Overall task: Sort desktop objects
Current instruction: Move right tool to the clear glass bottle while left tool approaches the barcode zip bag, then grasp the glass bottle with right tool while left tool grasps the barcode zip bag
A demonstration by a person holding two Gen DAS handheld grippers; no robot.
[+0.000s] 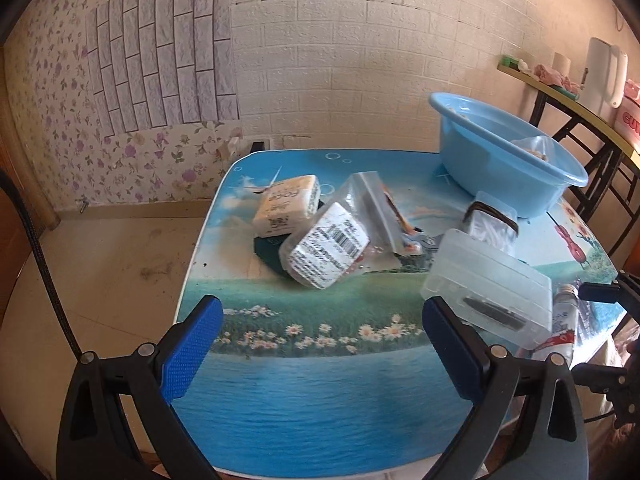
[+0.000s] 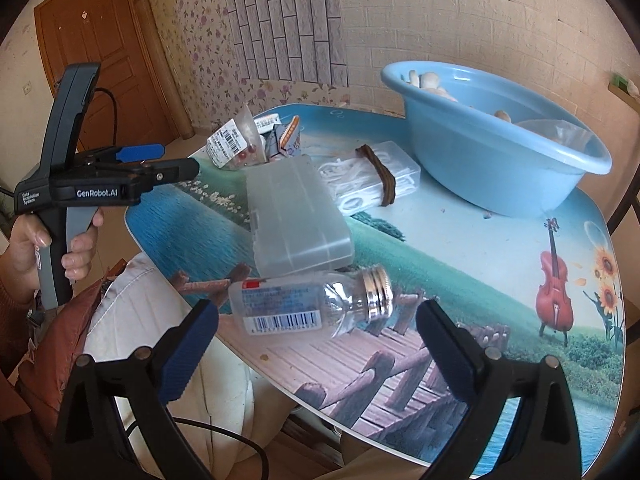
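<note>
Left tongs (image 1: pixel 322 328): spread wide, empty, above the near desk (image 1: pixel 320 400) edge.
Packets (image 1: pixel 324 246): heaped far left, touching each other.
Clear box (image 2: pixel 296 216): mid-desk, just beyond the bottle.
Glass bottle (image 2: pixel 308 306): on its side, near edge, cap pointing right.
Right tongs (image 2: pixel 318 326): wide open, holding nothing, flanking the bottle.
Blue basin (image 2: pixel 500 148): far right, likely the drop spot.
Tip: close on the bottle's body, not the slick cap.

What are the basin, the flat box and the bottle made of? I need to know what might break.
Basin: glossy blue plastic, thin rolled rim. Flat box: frosted see-through plastic, moulded ribs. Bottle: clear, probably glass though possibly plastic, with a shiny metal-looking screw cap.
</note>
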